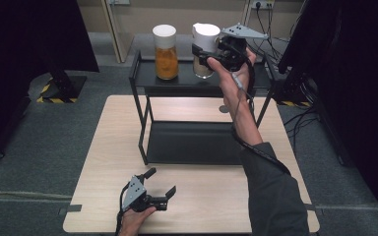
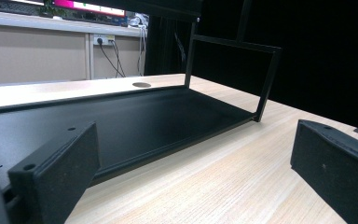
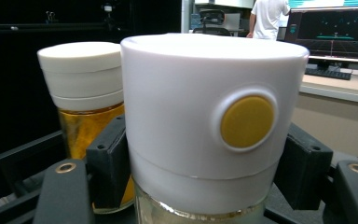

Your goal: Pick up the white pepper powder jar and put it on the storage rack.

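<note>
On the top shelf of the black rack (image 1: 147,78) at the far edge of the desk (image 1: 113,162), the right gripper (image 1: 211,55) has its jaws clamped on a clear jar with a wide white lid (image 1: 204,49), taking it just below the lid where the glass-like wall begins. The jar holds a pale filling in its lower part, so it probably has some weight, and the wall looks stiff, smooth and likely breakable, a thing that could slip if the hold loosens or tilts. In the right gripper view the lid (image 3: 209,116) carries a round yellow button (image 3: 247,121); pressing there might release it, so the sides under the lid look the safer place to hold, as the black pads (image 3: 109,163) do now on both flanks. A second jar with orange contents (image 1: 166,51) stands just beside it toward the shelf's left end, close enough to be knocked. The left gripper (image 1: 158,184) rests near the desk's near edge with its jaws apart and nothing between them, facing the rack's lower tray (image 2: 135,121). The desk is pale wood grain, level and bare apart from the rack and a small round grommet (image 1: 224,109) near the far edge. The rack's metal shelf looks hard and flat with a low rim. Around the desk lie grey carpet, dark curtains, cables by the wall, and, in the right gripper view, a person (image 3: 268,18) standing far off at a monitor.
</note>
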The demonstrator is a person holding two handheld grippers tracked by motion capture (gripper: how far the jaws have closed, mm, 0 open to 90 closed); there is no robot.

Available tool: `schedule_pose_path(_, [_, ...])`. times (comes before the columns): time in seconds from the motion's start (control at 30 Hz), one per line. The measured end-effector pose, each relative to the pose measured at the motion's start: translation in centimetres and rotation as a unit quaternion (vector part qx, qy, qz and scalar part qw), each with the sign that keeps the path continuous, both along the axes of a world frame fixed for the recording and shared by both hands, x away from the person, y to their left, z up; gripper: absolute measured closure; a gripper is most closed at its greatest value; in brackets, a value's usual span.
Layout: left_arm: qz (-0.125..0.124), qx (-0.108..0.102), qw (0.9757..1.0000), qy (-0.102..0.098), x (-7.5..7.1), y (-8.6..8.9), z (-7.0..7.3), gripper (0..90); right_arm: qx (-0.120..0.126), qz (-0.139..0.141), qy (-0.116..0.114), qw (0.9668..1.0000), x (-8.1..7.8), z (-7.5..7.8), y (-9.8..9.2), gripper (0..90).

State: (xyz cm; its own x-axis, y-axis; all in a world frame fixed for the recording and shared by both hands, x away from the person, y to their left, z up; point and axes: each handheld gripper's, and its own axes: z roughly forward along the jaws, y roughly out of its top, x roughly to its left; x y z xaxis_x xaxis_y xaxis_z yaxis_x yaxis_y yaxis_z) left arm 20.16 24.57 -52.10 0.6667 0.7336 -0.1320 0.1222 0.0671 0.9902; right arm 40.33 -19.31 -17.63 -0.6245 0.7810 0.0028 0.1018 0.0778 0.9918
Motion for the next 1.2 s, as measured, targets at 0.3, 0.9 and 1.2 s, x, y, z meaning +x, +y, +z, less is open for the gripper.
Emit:
schedule_pose_path(0.3, [-0.001,0.001,1.0000,-0.001,0.0,0.0,0.0,0.7,-0.007,-0.010,-0.003,0.9999,0.7,-0.8,0.8,30.6])
schedule_pose_path(0.9, [-0.002,0.001,1.0000,-0.001,0.0,0.0,0.0,0.8,-0.006,-0.019,-0.008,0.9998,1.2,-1.9,1.1,30.5])
schedule_pose_path(1.2, [-0.002,0.001,1.0000,-0.001,0.0,0.0,0.0,1.0,-0.013,-0.024,-0.015,0.9995,0.8,-2.0,1.5,30.0])
